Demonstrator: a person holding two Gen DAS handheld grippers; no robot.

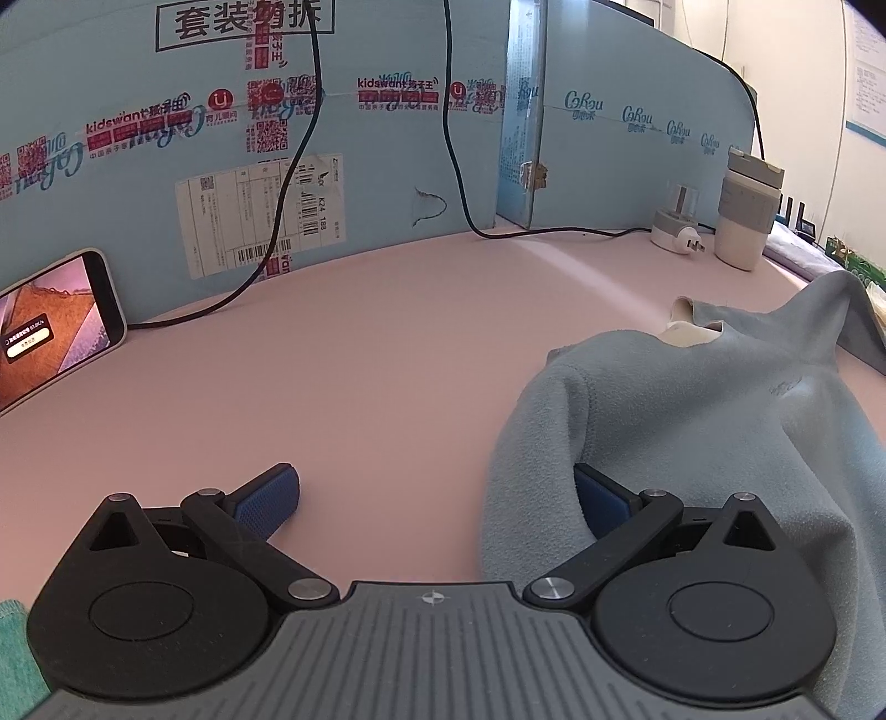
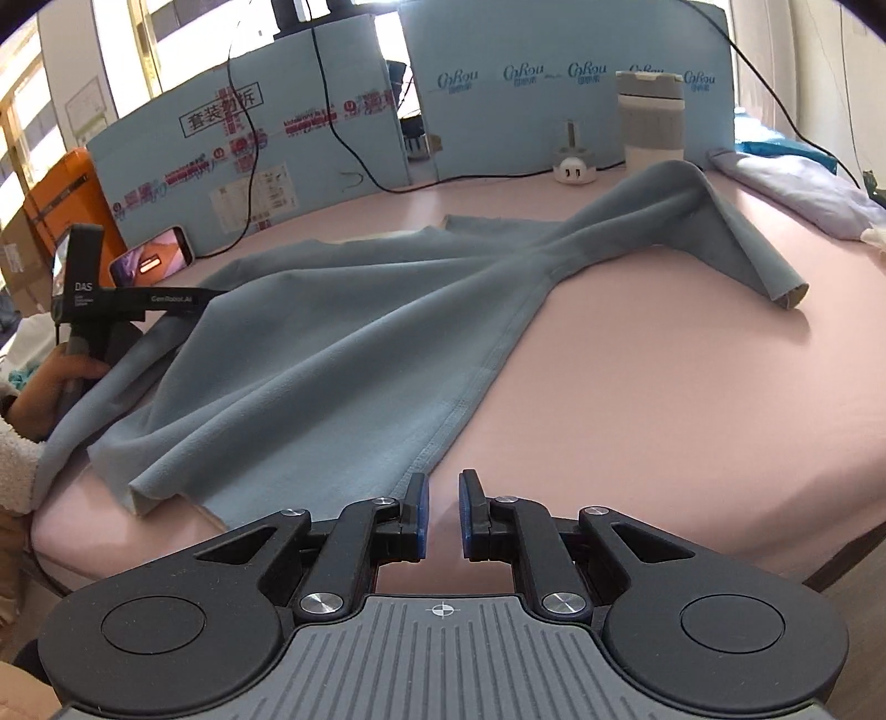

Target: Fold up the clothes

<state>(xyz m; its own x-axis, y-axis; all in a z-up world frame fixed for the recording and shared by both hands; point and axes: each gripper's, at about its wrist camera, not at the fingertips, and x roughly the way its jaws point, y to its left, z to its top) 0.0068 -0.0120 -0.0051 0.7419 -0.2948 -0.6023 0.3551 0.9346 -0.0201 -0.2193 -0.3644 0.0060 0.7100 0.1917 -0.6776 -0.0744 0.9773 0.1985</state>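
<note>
Grey-blue fleece top [image 2: 343,354] is lying spread on the pink counter [image 2: 664,399], hem just ahead-left of the right tongs [image 2: 441,512], which are hanging nearly closed & empty; left tongs [image 1: 437,498] are gaping wide w/ soft, limp, light fleece draping over the right-side pad; prob. best grabbing hem corners or a cuff.

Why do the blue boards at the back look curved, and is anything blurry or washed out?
Left wrist view: the fisheye lens bends the blue cardboard wall; the corners go dark. Right wrist view: the same bending, and daylight washes out the windows; the blue-grey garment stays sharp.
</note>
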